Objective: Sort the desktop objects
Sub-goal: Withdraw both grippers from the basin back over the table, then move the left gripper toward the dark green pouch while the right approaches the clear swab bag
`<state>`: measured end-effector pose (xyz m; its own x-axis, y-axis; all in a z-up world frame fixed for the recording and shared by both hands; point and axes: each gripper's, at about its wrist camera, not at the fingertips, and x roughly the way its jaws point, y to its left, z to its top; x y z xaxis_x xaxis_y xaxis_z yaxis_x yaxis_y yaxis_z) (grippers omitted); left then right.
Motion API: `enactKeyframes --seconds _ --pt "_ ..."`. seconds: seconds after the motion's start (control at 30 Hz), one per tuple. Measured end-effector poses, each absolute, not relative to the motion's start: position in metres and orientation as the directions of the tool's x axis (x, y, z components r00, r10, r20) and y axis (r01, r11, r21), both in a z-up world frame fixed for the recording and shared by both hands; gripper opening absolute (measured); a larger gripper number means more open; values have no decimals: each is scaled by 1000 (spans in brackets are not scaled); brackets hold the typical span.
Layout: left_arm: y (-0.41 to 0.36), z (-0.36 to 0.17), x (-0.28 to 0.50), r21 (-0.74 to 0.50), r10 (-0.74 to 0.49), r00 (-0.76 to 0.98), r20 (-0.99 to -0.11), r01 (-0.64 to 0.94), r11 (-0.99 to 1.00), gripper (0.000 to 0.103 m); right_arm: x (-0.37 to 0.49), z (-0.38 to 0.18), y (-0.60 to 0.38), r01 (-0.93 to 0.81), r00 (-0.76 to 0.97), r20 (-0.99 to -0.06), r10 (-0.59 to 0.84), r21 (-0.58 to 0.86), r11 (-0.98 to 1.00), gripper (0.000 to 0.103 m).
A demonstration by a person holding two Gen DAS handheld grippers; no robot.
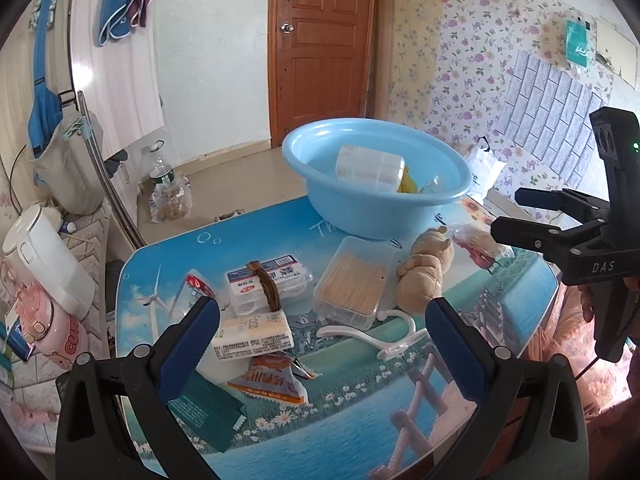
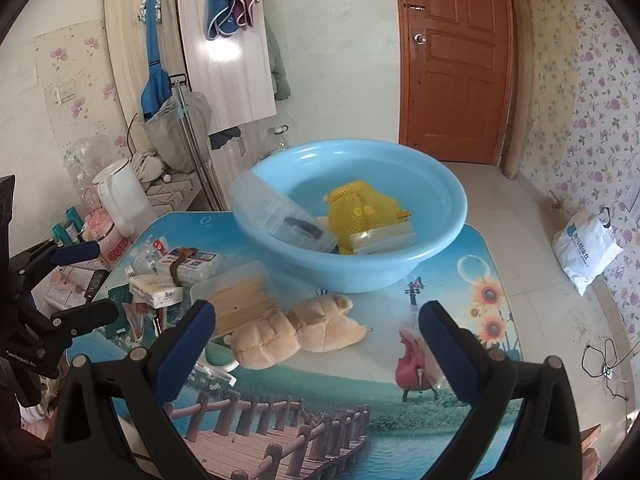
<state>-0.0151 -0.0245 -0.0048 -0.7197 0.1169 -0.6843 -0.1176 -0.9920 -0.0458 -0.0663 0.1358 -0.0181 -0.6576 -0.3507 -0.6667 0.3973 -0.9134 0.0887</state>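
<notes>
A light blue basin [image 1: 320,196] [image 2: 440,236] stands at the table's far side and holds a clear plastic box [image 2: 276,212], a yellow mesh item [image 2: 360,208] and a small bag. On the table lie a tan plush bear [image 1: 424,272] [image 2: 304,328], a clear box of toothpicks [image 1: 352,284] [image 2: 240,300], a labelled clear box with a brown hair tie [image 1: 268,280], a white hook [image 1: 384,336], snack packets [image 1: 268,384] and a clear bag with a red item [image 2: 412,356]. My left gripper [image 1: 322,344] is open above the packets. My right gripper [image 2: 316,344] is open above the bear.
The table [image 1: 360,420] has a printed scenery top. A white kettle [image 1: 44,260] and pink items stand on a low shelf at the left. A white plastic bag [image 2: 584,248] lies on the floor at the right. A brown door [image 2: 456,60] is behind.
</notes>
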Motion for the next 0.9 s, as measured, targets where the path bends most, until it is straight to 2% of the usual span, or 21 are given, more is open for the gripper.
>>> enactKeyframes --seconds 0.57,0.73,0.9 --pt "-23 -10 -13 -72 152 -695 -703 -143 -987 103 -68 -26 141 376 -631 -689 -357 132 -917 103" --pt "-30 -14 -9 -34 113 -698 -707 -126 -991 103 -70 -28 144 356 -645 -680 -347 135 -925 103" --pt "-49 -20 -5 -87 135 -692 -709 -104 -991 103 -73 -34 144 358 -612 -708 -352 149 -922 103"
